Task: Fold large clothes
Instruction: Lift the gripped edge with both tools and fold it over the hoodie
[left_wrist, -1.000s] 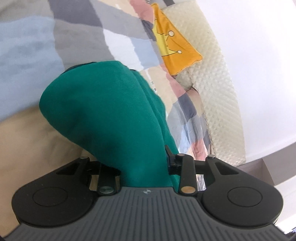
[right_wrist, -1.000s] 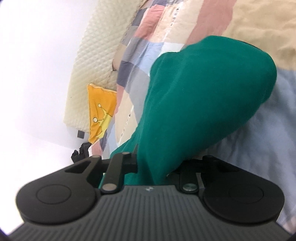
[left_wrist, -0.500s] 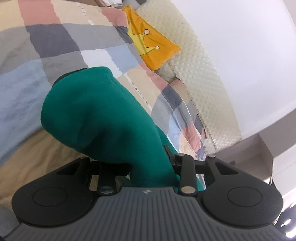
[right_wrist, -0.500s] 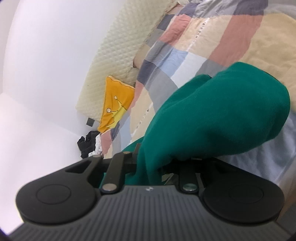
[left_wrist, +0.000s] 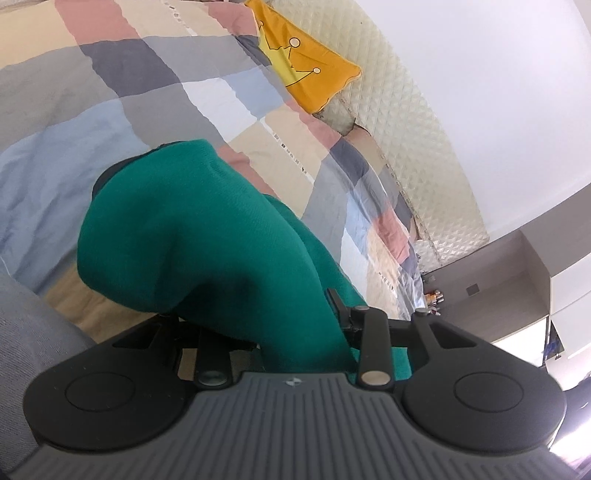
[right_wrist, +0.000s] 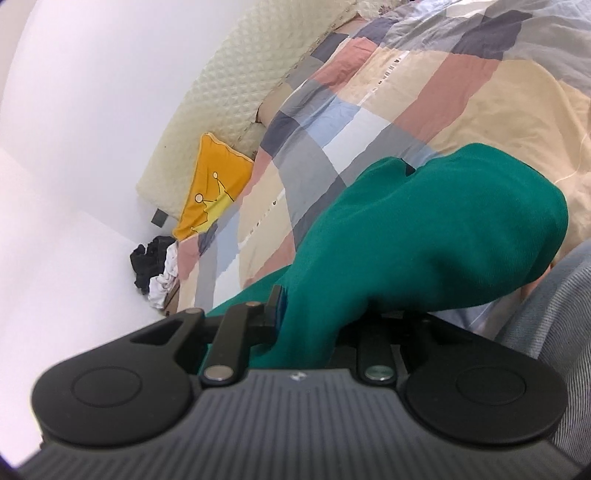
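A green knit garment (left_wrist: 192, 236) bulges up out of my left gripper (left_wrist: 295, 325), which is shut on a bunch of its cloth; the fabric drapes over the fingers and hides the tips. In the right wrist view the same green garment (right_wrist: 424, 243) balloons over my right gripper (right_wrist: 306, 325), also shut on a gathered fold, with only the left finger (right_wrist: 275, 306) showing. Both grippers hold the garment lifted above the patchwork bedcover (left_wrist: 155, 88).
An orange cushion with a crown drawing (left_wrist: 306, 74) leans on the cream quilted headboard (left_wrist: 417, 140). Dark and white clothes (right_wrist: 153, 269) lie heaped in the corner by the white wall. A grey-clad part of the person (right_wrist: 554, 317) is close at the right.
Both grippers have risen with the green garment and rolled, so more of the bedcover, headboard and room shows beneath. The grips look unchanged.
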